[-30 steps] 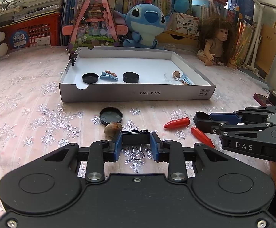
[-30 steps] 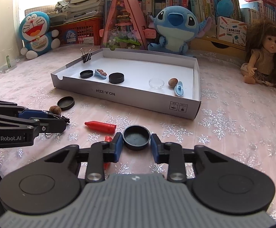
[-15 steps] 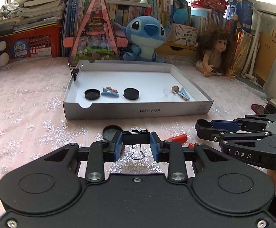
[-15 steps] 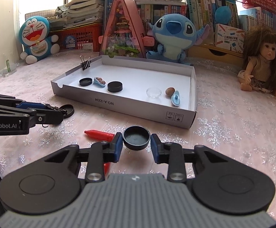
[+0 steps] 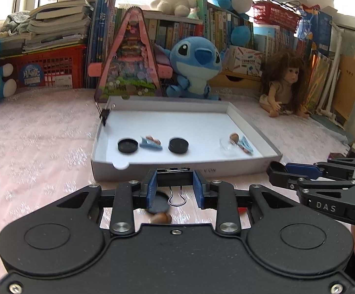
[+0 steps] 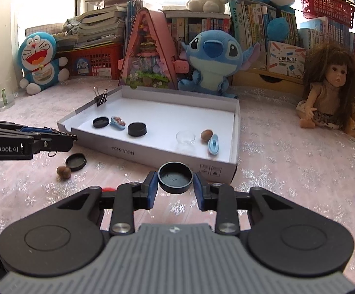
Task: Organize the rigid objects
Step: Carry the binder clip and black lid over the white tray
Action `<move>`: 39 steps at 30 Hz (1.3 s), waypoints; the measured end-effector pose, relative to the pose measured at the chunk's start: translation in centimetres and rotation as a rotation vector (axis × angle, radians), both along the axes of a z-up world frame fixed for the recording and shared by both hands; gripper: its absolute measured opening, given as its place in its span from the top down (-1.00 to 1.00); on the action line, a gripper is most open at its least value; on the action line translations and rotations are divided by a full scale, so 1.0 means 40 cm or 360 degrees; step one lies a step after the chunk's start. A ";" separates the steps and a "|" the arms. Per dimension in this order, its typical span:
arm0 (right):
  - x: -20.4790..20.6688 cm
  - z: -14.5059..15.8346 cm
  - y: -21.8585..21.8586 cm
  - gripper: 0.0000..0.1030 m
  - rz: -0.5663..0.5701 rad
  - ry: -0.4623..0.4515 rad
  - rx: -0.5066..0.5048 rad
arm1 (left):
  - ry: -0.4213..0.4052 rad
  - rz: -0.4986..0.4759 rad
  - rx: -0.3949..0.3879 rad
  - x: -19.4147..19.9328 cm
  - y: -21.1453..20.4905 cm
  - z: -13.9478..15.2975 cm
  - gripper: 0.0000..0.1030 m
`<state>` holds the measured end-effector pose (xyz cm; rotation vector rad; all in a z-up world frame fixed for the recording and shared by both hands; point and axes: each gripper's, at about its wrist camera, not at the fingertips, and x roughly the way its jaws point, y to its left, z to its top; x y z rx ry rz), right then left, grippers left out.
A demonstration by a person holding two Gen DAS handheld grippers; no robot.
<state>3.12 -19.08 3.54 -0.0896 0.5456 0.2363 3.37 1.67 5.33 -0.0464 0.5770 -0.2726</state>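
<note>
The white cardboard tray (image 6: 235,132) already holds a share of the small things: two black round lids (image 6: 136,128), two blue hair clips (image 6: 213,144), a clear little dish (image 6: 185,137), a nut (image 6: 206,134), and a binder clip (image 6: 100,98) pinched onto its far-left wall. So the sorting looks roughly half done.

Both claws are loaded. The left gripper (image 5: 175,186) is closed narrowly on a black binder clip (image 5: 175,180), wire handle hanging below, just short of the tray's near wall. The right gripper (image 6: 175,186) pinches a black round cap (image 6: 175,177) by its rim — hollow side up — also just in front of the tray.

Still loose on the pink tablecloth (image 6: 287,152): another black lid (image 6: 76,161) and a nut (image 6: 63,171) beside it, plus something red (image 6: 107,189) mostly hidden behind the right gripper — possibly a red cap, hard to tell. Those remain after the two held pieces are set inside.
</note>
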 end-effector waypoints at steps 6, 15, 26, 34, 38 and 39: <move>0.046 0.034 -0.012 0.28 -0.0034 -0.0032 0.0025 | -0.0024 0.0056 -0.0006 0.057 0.017 0.041 0.43; 0.140 0.095 -0.050 0.28 -0.0087 -0.0038 0.0085 | -0.0052 0.0119 -0.0038 0.162 0.028 0.107 0.44; 0.273 0.136 -0.068 0.28 -0.0072 0.0095 0.0199 | 0.0062 0.0131 -0.0016 0.328 -0.009 0.125 0.44; 0.391 0.094 -0.093 0.28 -0.0081 0.0296 0.0302 | 0.0232 0.0208 -0.0004 0.458 -0.020 0.065 0.44; 0.437 0.052 -0.113 0.28 -0.0164 0.0389 0.0351 | 0.0287 0.0235 0.0019 0.497 -0.025 0.027 0.44; 0.444 0.045 -0.115 0.28 -0.0178 0.0398 0.0348 | 0.0296 0.0243 0.0033 0.505 -0.026 0.018 0.44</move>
